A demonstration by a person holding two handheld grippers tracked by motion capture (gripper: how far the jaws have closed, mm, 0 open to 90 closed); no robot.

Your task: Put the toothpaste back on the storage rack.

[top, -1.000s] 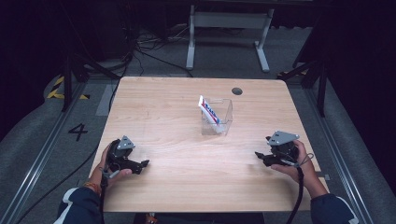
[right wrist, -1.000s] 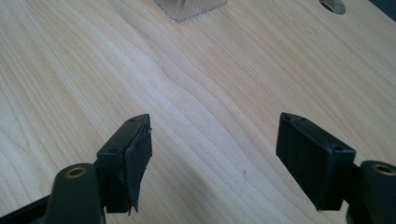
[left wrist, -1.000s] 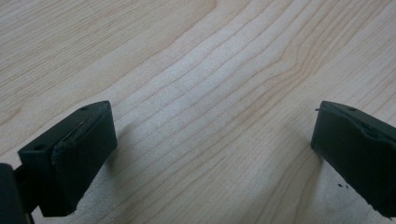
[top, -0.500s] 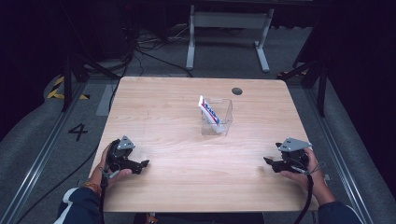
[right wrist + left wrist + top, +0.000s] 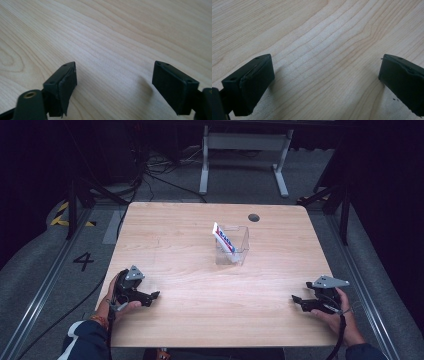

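Toothpaste tube [image 5: 223,239] is sitting tilted inside a clear plastic box [image 5: 239,251], leaning against its left wall with the top end poking out over the rim. That box is out in the middle of the wooden table [image 5: 200,315], a bit toward the far side, and just short of a small dark round hole [image 5: 254,217] in the tabletop. Both tongs are well apart from it, down near the front edge. Left gripper [image 5: 154,296] rests by the front left corner, jaws spread wide with only bare wood between them in its own view [image 5: 325,75]. Right gripper [image 5: 295,300] is over by the front right corner, low over the table, and its jaws have just been opening, nothing between them either [image 5: 113,80]. Neither one has hold of anything.
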